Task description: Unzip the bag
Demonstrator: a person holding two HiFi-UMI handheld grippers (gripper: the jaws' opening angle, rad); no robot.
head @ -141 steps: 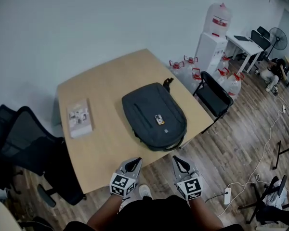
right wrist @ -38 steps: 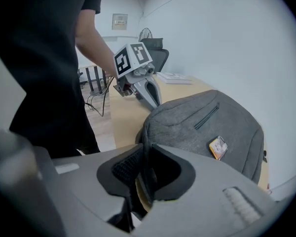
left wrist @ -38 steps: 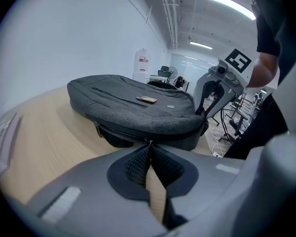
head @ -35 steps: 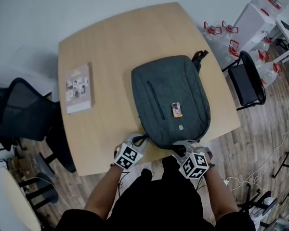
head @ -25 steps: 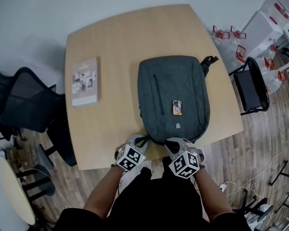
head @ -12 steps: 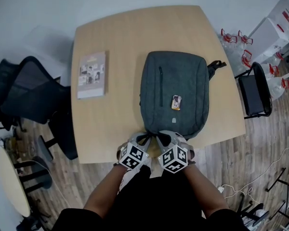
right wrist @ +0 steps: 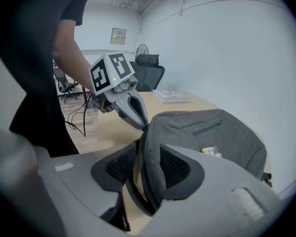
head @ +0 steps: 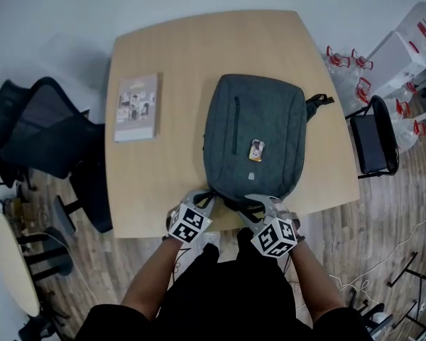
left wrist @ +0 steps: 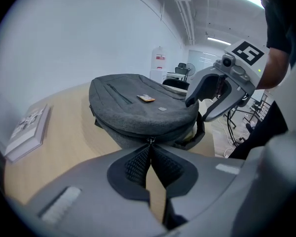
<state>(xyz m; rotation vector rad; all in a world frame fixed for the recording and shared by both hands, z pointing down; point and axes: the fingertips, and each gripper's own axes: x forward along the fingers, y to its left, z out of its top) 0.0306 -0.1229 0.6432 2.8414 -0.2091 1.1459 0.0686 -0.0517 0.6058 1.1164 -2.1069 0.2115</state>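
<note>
A dark grey backpack (head: 255,137) lies flat on the wooden table (head: 170,48), its bottom end at the near edge. My left gripper (head: 203,200) is at that end, shut on the small metal zipper pull (left wrist: 150,140) at the bag's seam. My right gripper (head: 253,206) is beside it on the right. Its jaws are opening, and a fold of the bag's grey edge (right wrist: 149,147) and a black strap stand between the pads (right wrist: 175,167). The left gripper (right wrist: 133,107) shows in the right gripper view, its tips on the seam.
A book (head: 136,108) lies on the table's left side. A black office chair (head: 39,130) stands left of the table, and another black chair (head: 375,144) stands to the right. Water bottles (head: 341,55) sit on the floor at far right.
The right gripper has shifted right and back toward me, away from the left gripper. The left gripper has stayed at the bag's near end.
</note>
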